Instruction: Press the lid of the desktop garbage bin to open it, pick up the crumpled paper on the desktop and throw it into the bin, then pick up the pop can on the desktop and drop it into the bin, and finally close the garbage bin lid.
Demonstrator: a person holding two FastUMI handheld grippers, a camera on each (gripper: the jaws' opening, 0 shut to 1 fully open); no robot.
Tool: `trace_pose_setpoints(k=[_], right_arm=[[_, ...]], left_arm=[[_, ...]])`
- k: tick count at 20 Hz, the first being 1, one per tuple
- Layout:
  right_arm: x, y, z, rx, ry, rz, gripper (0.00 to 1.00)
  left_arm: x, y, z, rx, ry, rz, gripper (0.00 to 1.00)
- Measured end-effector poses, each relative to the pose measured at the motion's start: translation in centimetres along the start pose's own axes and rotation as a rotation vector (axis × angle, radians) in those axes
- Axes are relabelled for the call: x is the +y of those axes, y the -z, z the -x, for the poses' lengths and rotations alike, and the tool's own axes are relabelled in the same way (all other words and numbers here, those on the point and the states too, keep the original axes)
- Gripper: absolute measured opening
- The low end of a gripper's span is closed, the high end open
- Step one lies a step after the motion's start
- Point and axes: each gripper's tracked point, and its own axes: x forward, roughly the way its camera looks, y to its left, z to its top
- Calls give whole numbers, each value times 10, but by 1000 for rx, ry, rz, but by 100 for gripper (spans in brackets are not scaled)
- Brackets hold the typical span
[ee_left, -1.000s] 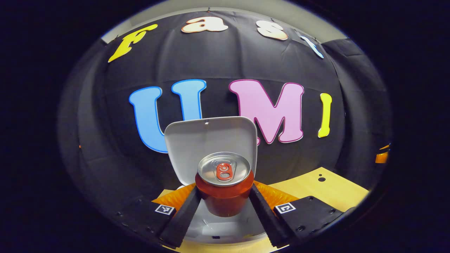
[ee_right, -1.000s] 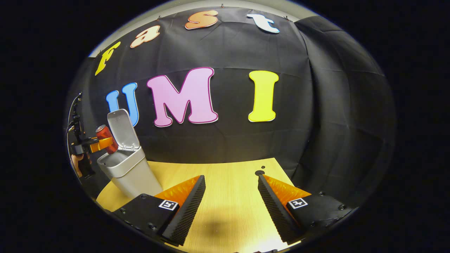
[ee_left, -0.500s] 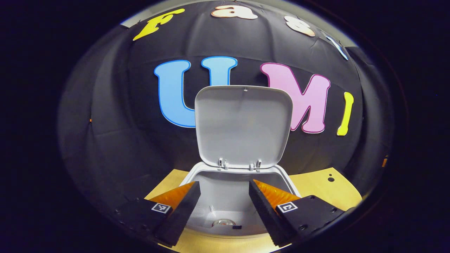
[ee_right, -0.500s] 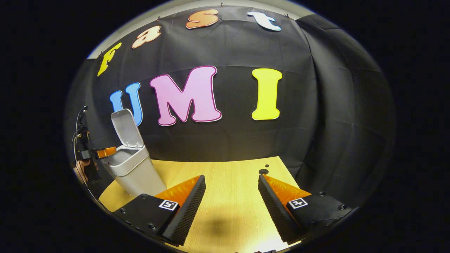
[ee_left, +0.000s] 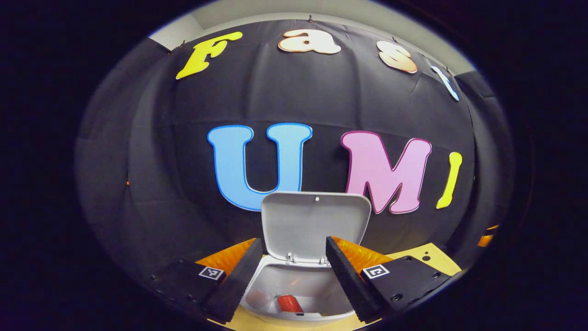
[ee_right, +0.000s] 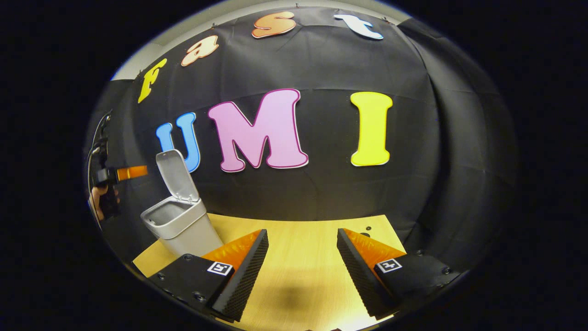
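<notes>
A grey bin [ee_left: 317, 292] stands under my left gripper [ee_left: 294, 253] with its lid [ee_left: 316, 220] swung upright. The red pop can [ee_left: 288, 303] lies on the bin's floor. My left gripper hangs open above the bin's mouth with nothing between its fingers. In the right gripper view the bin [ee_right: 183, 227] stands at the table's far left with its lid [ee_right: 177, 177] up, and the left gripper [ee_right: 130, 172], held by a hand [ee_right: 94, 197], hovers above and to the left of it. My right gripper [ee_right: 301, 246] is open over the bare wooden table [ee_right: 298, 271].
The table's back right corner has small dark holes [ee_right: 366, 230]. The black cloth wall stands close behind the bin and along the table's right side. A cable [ee_right: 94, 147] runs up from the left gripper.
The can left my left gripper and dropped into the bin. The left gripper then rose and backed away from the bin's mouth. My right gripper shifted slightly, staying open.
</notes>
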Motion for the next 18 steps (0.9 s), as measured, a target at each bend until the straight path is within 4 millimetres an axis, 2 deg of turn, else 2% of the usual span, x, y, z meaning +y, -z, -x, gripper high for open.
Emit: trace_pose_setpoints(k=[1, 3, 7, 9, 11, 13, 16, 18], right_arm=[[4, -2, -3, -3, -16, 2, 97], [11, -3, -12, -2, -51, -3, 97], [21, -3, -30, 10, -87, 1, 97], [18, 0, -39, 25, -82, -11, 97], [15, 0, -44, 33, -79, -35, 97], [9, -1, -47, 26, -70, -29, 97], [2, 1, -47, 26, -61, -14, 98], [0, 4, -46, 31, -60, -14, 98]], left_arm=[[-9, -15, -5, -15, 38, 22, 94], [-4, -41, -26, -53, 42, 10, 94], [-19, -66, -69, -66, 111, 8, 94], [-27, -56, -92, -26, 158, 16, 94], [-17, -52, -116, -8, 126, -14, 94], [-21, -34, -125, 71, 131, -27, 94], [-21, -25, -120, 136, 106, -100, 98], [-18, -19, -104, 186, 89, -122, 98]])
